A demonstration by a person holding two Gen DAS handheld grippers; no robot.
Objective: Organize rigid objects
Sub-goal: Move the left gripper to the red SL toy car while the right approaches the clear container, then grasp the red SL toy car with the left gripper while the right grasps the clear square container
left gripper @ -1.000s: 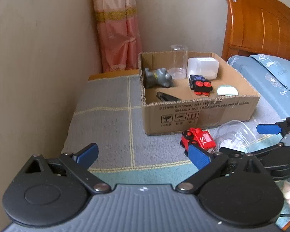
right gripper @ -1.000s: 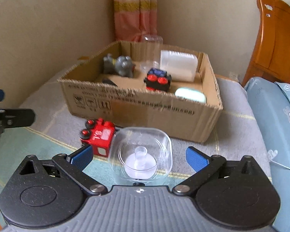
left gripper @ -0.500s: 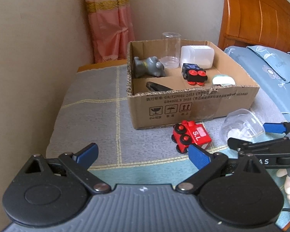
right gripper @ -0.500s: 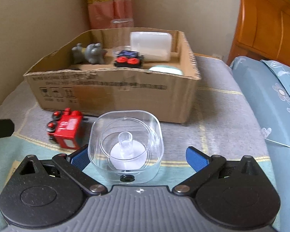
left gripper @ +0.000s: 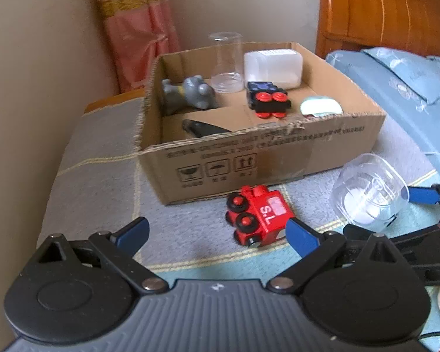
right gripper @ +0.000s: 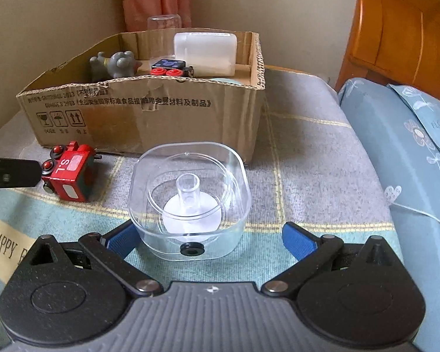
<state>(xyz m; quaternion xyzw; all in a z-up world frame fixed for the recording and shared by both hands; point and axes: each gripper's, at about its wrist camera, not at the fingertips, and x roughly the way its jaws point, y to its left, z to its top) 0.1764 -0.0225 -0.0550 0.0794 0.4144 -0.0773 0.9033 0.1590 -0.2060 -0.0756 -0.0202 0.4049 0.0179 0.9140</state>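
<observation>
From my left camera, the box wall hides most of a black object inside. My right camera sees only a sliver of the pale green item, and the left gripper is cut off.

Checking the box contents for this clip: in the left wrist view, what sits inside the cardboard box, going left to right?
Grey animal figure → clear cup → blue block with red wheels → pale green oval item. The white container overlaps these in order, so it is omitted.
</observation>
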